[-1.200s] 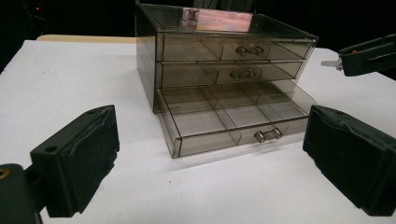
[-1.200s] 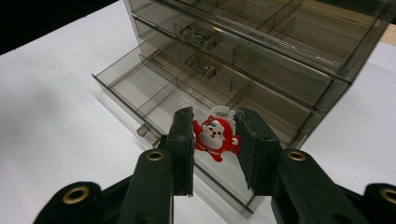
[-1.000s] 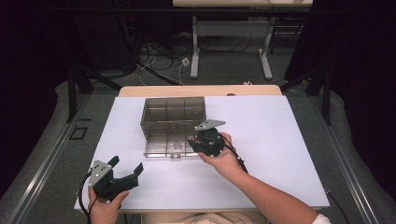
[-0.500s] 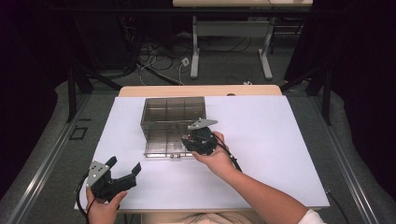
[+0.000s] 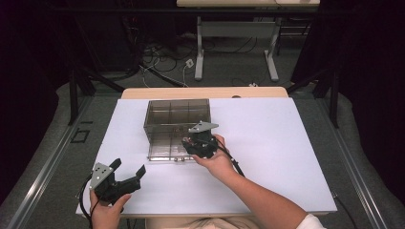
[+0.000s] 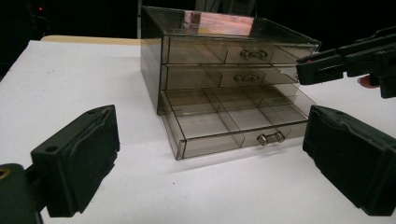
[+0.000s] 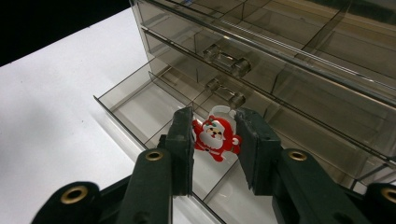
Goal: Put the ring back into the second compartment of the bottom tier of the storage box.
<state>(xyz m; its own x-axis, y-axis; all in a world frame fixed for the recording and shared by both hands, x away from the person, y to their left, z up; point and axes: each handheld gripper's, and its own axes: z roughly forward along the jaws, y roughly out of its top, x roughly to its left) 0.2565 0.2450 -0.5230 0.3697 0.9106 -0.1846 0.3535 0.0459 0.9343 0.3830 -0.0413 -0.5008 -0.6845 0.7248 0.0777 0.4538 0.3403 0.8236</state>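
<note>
Drawer unit point(image 5: 176, 124) mid-table point(image 5: 286, 157), bottom drawer point(image 6: 229, 128) pulled out, right gripper point(image 5: 193, 142) over it, left gripper point(image 5: 128, 172) near-left

Smoky translucent grey drawer cabinet point(image 6: 224, 79) with clear knobs, red-and-white Santa figure point(image 7: 215, 137) with black belt, white table point(image 5: 277, 143), black grippers point(image 5: 126, 179) topped by grey plates, grey carpet floor point(image 5: 363, 143)

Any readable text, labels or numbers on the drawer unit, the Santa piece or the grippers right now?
None readable.
Drawer unit: clear smoky plastic, no label seen.
Santa figure between the right gripper's jaws: a picture only, no lettering.
Left gripper: plain black jaws, no markings visible.
</note>
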